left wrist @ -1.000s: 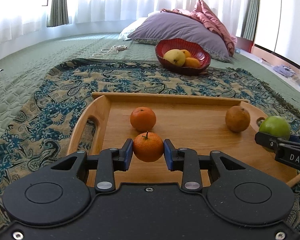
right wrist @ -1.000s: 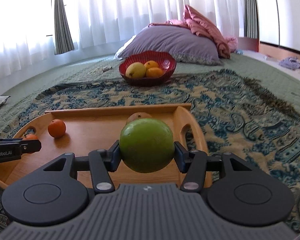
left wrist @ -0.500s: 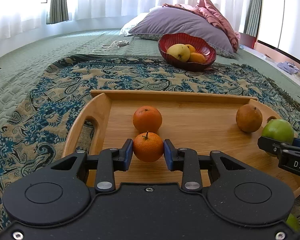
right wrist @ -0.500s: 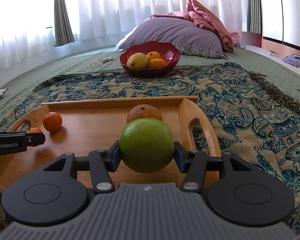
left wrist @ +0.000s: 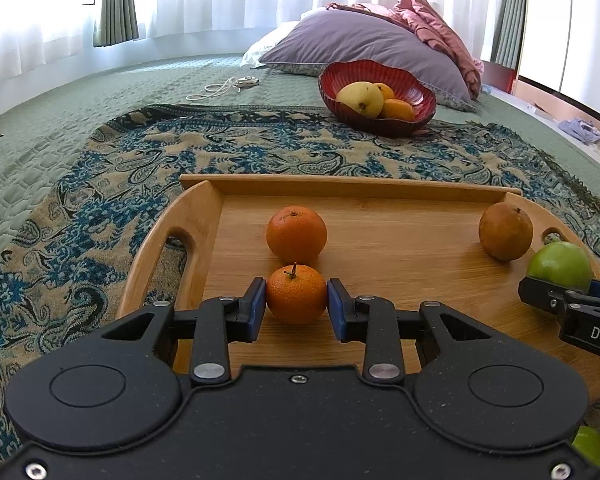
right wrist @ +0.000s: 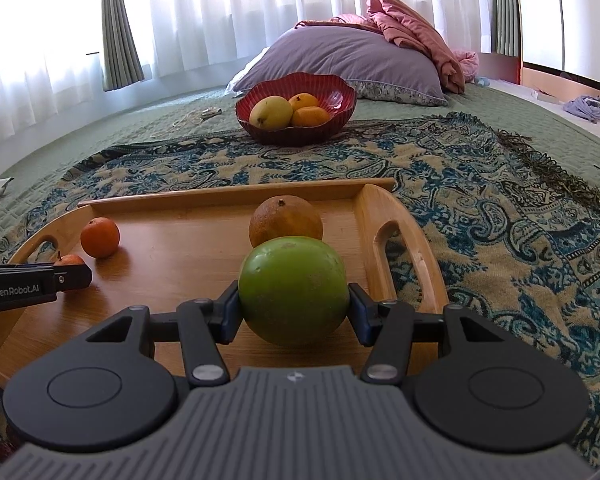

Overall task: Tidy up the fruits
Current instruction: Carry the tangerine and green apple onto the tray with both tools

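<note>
My left gripper is shut on a small stemmed tangerine over the near left part of the wooden tray. A second tangerine lies on the tray just beyond it. My right gripper is shut on a large green fruit over the tray's right part; that fruit also shows in the left wrist view. A brownish-orange fruit rests on the tray right behind it.
A red bowl with a yellow mango and oranges stands beyond the tray on a patterned blue rug. A purple pillow and pink blanket lie behind it. Another green fruit lies at the near right.
Both grippers have moved forward and lower over the tray with their fruits still held; the bowl and tray fruits look closer. The fruits on the tray have not moved.
</note>
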Action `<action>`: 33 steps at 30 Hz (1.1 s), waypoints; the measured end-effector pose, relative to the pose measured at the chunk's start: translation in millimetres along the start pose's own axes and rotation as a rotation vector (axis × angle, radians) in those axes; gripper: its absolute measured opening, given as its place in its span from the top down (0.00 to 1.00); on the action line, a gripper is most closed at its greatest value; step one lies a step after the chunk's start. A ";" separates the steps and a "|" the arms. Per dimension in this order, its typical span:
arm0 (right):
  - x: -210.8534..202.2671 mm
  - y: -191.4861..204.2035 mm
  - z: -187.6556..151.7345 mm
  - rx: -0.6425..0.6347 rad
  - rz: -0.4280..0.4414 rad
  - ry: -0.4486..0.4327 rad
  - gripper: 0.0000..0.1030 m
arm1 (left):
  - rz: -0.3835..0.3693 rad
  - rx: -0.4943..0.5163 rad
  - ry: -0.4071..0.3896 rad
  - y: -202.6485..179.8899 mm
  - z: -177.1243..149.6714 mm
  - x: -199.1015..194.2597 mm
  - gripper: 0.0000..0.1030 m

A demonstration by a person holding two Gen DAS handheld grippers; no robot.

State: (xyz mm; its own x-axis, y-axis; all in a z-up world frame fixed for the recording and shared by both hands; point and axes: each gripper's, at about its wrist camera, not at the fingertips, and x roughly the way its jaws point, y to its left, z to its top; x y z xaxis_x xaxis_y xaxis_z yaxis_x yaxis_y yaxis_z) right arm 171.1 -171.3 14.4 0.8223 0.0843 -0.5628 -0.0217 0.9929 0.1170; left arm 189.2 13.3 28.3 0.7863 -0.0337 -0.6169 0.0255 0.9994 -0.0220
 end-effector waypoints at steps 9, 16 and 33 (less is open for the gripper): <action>2.2 0.7 -0.2 0.000 -0.001 0.001 0.44 | 0.004 0.004 -0.004 -0.8 0.5 1.4 0.70; 1.3 0.9 -2.0 -0.004 0.001 -0.006 0.45 | 0.005 0.006 -0.007 -1.4 0.1 1.4 0.70; 1.0 1.3 -1.7 -0.010 -0.004 -0.001 0.44 | 0.007 0.010 -0.010 -0.9 -0.2 2.2 0.68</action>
State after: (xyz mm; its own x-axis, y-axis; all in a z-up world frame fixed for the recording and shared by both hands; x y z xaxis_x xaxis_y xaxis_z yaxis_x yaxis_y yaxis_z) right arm 171.0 -169.7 12.6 0.8230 0.0804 -0.5623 -0.0243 0.9940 0.1066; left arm 190.8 12.3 26.7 0.7929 -0.0264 -0.6088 0.0260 0.9996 -0.0095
